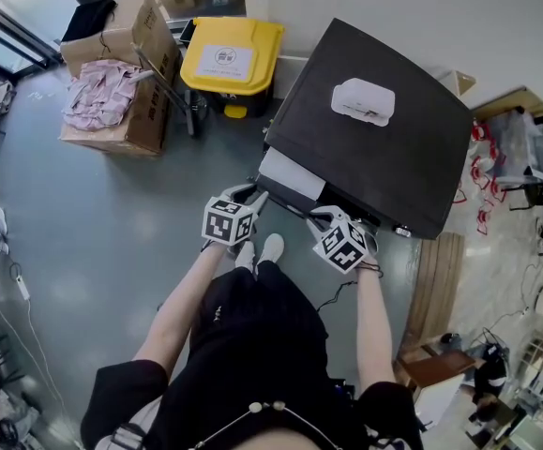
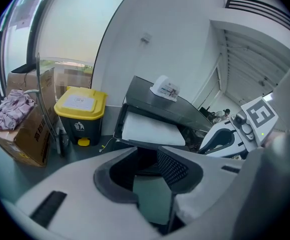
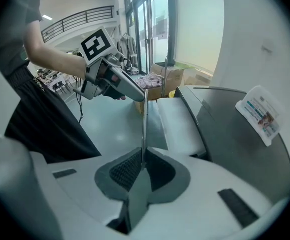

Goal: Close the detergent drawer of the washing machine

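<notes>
The washing machine has a black top with a white packet lying on it. Its pale detergent drawer sticks out from the front left corner, and shows in the gripper views as a white slab. My left gripper is just in front of the drawer's left end, its jaws open with only floor between them. My right gripper is near the drawer's right end. Its pads meet, with a thin pale edge rising from the seam.
A yellow-lidded bin stands left of the machine. Cardboard boxes with pink cloth are further left. Wooden planks lie on the floor at the right. My feet are close below the drawer. A white wall is behind the machine.
</notes>
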